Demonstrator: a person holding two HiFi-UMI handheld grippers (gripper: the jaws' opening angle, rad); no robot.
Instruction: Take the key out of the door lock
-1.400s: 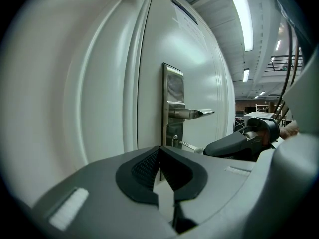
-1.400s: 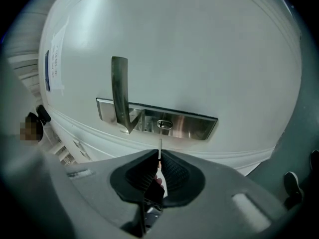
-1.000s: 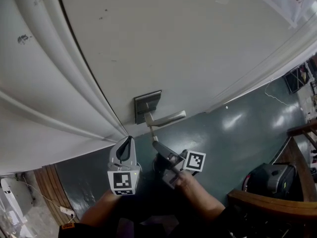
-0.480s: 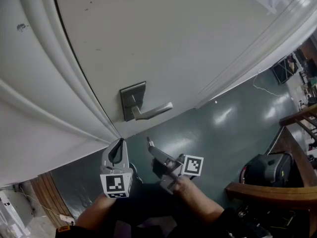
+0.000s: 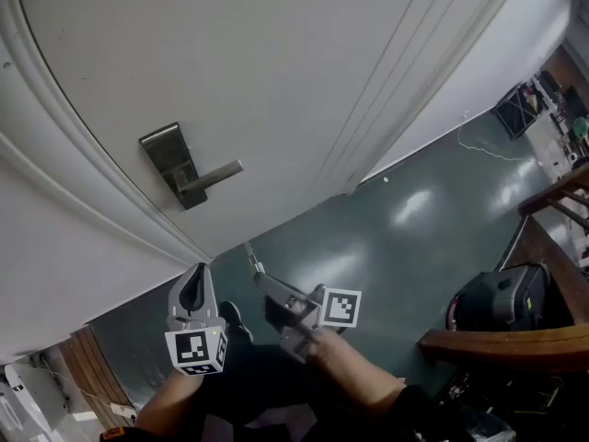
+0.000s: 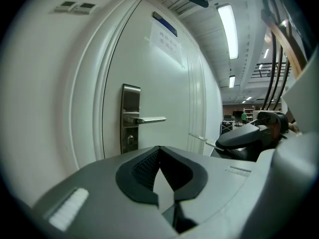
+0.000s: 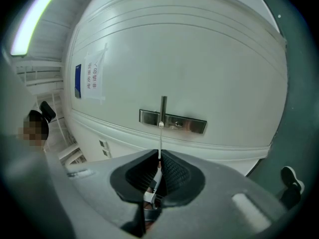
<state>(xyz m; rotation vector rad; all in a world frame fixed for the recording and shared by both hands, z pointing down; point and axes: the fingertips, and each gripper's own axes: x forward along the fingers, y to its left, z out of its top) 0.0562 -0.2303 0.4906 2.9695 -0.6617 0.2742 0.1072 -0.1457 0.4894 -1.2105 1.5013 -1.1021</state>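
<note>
Right gripper view, key point(image 7: 159, 143) pinched btw fingers point(image 7: 177, 176), clear of lock point(image 7: 192, 125)

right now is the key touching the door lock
Apart. The head view shows the key clamped in the right tool, with a clear gap between its tip and the door lock.

A black bag point(image 5: 492, 297) sits on the glossy dark green floor point(image 5: 414, 219), and a brown wooden rail point(image 5: 502, 343) runs just below the bag in the head view. Well above the bag, a thin white cable point(image 5: 479, 145) trails across the floor.
</note>
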